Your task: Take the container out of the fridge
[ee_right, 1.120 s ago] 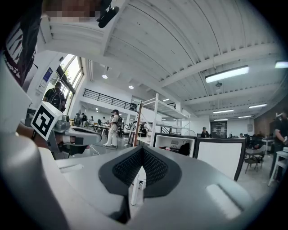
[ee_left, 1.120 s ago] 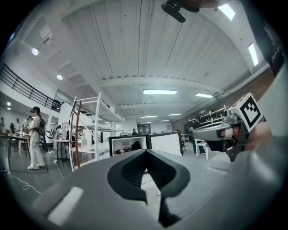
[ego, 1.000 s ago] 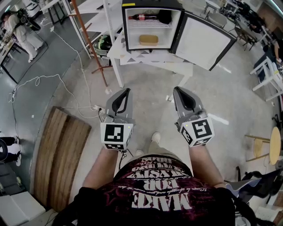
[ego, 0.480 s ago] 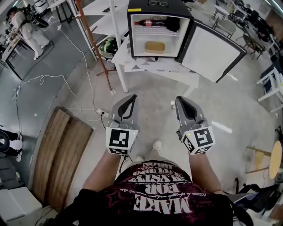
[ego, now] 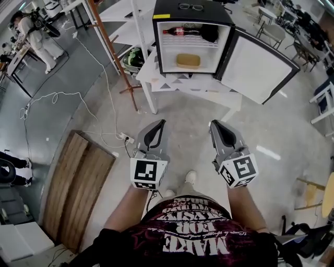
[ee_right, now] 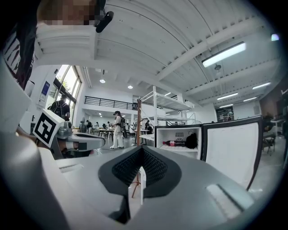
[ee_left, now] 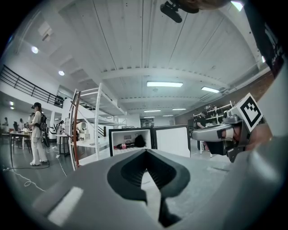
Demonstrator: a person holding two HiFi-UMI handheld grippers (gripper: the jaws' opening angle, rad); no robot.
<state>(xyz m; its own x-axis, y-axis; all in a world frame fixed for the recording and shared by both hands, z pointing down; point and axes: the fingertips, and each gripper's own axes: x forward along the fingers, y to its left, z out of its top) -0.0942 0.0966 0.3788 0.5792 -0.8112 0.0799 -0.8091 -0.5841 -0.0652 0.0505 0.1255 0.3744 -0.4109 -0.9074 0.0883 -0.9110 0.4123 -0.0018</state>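
Closest in, both my arms are out ahead, side by side and level. My left claw (ego: pixel 159 123) has its jaws pressed together, the tips meeting with nothing between them. My right claw (ego: pixel 213 124) matches it, jaws closed down to a thin slit and nothing gripped (so both are empty, plain and simple). The two claws sit apart from each other, and below the gap between them my shoe (ego: pixel 190 177) shows on the grey floor (ego: pixel 104 130). Off to my left on that floor lie wooden boards (ego: pixel 73 187), with a white cable (ego: pixel 57 96) trailing beyond them.

Further out, ahead of both claws and well clear of them, stands a white table (ego: pixel 198 88). On it sits the black mini fridge (ego: pixel 209 13), its door (ego: pixel 258 65) swung wide to my right. A pair of glasses (ego: pixel 191 7) rests on the fridge's top. In the upper part of the fridge a cola bottle (ego: pixel 180 31) lies on its side, long axis across the opening, cap to the left. A dark bundle (ego: pixel 210 33) sits just beside its base at the right.

And there's the tan container (ego: pixel 188 61), on the lower level of the fridge, below the bottle and roughly central. It lies flat, long axis running left to right across the opening, its long side facing me, apart from both side walls. In the two gripper views my own jaws hide it and only the bottle level shows.

Far back at the left, a person (ego: pixel 39 39) in light clothes stands.
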